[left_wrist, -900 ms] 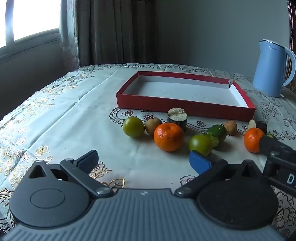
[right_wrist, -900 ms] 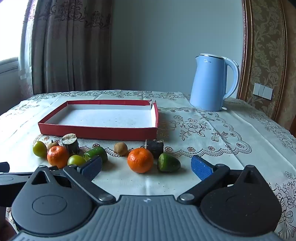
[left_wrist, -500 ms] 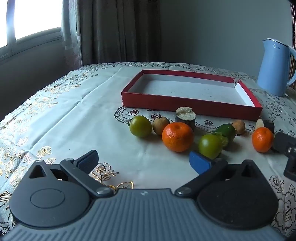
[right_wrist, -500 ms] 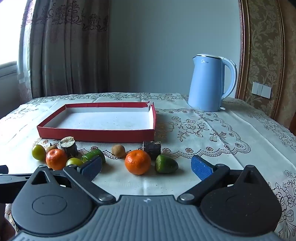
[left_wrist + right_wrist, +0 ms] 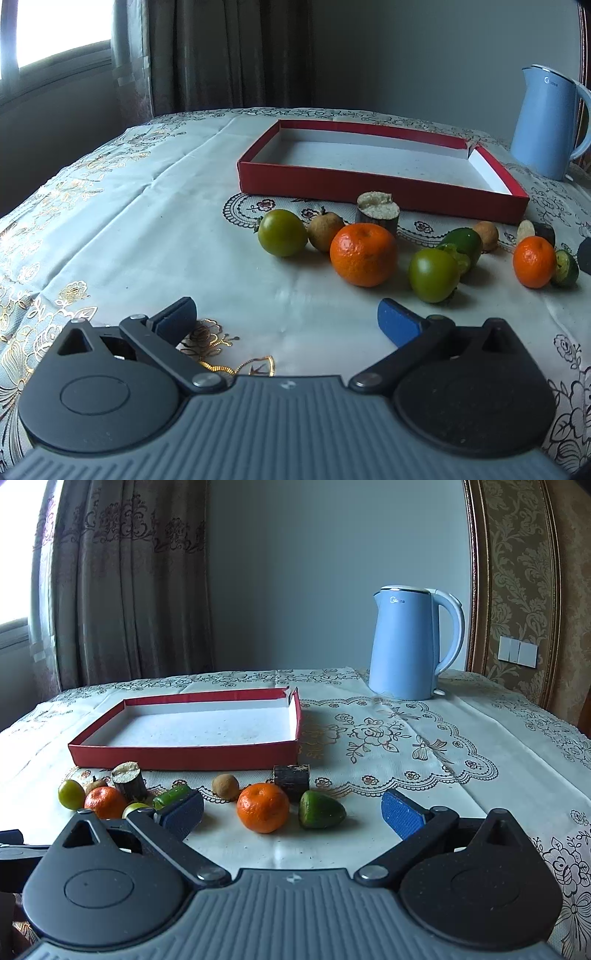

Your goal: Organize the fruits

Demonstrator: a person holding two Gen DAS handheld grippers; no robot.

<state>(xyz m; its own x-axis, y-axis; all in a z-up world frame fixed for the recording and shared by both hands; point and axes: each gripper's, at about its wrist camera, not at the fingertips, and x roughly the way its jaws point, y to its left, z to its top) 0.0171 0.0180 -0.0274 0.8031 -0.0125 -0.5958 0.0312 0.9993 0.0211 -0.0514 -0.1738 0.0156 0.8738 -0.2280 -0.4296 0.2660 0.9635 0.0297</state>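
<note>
Altogether two oranges [image 5: 363, 255] [image 5: 534, 261] lie before one red tray [image 5: 384, 190].

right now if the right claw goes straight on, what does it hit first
Most likely the nearer orange, which sits just ahead between the open right claw fingers; the green fruit lies beside it. Depth is uncertain.

You had bare tablecloth [image 5: 155, 236] before the fruit row [image 5: 364, 254], which blocked the red tray's [image 5: 373, 190] near wall.

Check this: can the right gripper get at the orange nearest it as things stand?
Probably yes: the right gripper is open, the orange lies just ahead between its fingers, nothing in front.
</note>
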